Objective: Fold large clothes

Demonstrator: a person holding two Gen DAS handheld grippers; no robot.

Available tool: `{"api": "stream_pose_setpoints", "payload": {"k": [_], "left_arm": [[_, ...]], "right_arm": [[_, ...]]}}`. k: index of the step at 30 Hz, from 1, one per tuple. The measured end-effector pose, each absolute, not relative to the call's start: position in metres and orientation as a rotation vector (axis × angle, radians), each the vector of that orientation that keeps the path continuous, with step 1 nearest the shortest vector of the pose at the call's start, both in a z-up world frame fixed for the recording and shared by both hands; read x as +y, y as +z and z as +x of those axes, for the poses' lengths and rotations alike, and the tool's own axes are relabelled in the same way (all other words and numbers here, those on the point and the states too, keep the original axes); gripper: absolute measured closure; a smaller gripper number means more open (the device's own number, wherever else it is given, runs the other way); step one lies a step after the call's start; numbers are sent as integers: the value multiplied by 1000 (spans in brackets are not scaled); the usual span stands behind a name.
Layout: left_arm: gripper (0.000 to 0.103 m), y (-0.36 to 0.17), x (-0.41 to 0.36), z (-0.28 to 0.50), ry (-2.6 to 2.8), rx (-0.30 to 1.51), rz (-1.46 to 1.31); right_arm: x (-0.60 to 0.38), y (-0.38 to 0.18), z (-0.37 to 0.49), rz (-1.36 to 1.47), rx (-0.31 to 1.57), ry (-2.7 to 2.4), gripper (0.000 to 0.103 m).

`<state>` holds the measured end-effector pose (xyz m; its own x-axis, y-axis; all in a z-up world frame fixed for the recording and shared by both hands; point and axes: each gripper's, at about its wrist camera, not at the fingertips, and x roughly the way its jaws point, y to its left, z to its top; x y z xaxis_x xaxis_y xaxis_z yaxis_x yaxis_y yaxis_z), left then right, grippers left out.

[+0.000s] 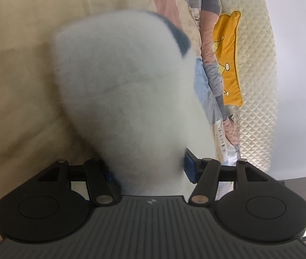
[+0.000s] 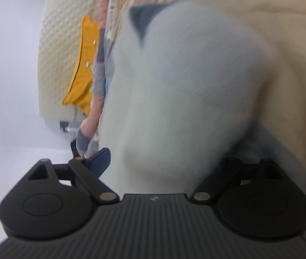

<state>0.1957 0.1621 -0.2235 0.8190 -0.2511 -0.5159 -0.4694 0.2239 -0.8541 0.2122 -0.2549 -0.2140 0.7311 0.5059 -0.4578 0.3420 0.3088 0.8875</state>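
A pale mint-white garment (image 1: pixel 127 95) with a dark blue trim patch (image 1: pixel 180 37) hangs from my left gripper (image 1: pixel 150 172), whose blue pads (image 1: pixel 188 166) are shut on its fabric. The same garment (image 2: pixel 174 90) fills the right wrist view, with its dark blue patch (image 2: pixel 141 21) at the top. My right gripper (image 2: pixel 159 172) is shut on the cloth; one blue pad (image 2: pixel 100 161) shows at the left, the other is hidden behind the fabric. The garment is blurred in both views and hides most of the fingertips.
A beige bedsheet (image 1: pixel 16 75) lies under the garment. A patterned quilt (image 1: pixel 209 49), a yellow cushion (image 1: pixel 228 60) and a cream quilted pillow or headboard (image 1: pixel 254 75) line the bed's edge, against a white wall (image 1: pixel 300 86). They also show in the right wrist view: yellow cushion (image 2: pixel 83 69).
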Motion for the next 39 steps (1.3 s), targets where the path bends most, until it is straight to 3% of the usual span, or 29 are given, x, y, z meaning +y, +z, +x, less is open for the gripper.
{"api": "stream_pose_setpoints", "payload": {"k": [3,6,8,11,18,26,39], "left_arm": [[44,-216,159,200,175,655,-1288],[59,-208,154,200,184,653,-1216],[65,-200,149,199,181,640,-1152],[70,-191,144,194,164,622,-1114],[71,-157,151,188,98,605,-1075],[71,-93,139,202,-41,571,-1100],[71,4,27,344,-256,564,-984]], "right_arm": [[-253,-214,217,1255,800,109,18],[-256,-215,220,1216,807,98,33],[-260,-222,224,1251,804,131,50],[-267,-221,224,1245,806,137,60],[-261,-172,212,1072,710,208,64],[-292,-117,211,1104,560,351,64],[-396,-30,255,1075,287,342,64]]}}
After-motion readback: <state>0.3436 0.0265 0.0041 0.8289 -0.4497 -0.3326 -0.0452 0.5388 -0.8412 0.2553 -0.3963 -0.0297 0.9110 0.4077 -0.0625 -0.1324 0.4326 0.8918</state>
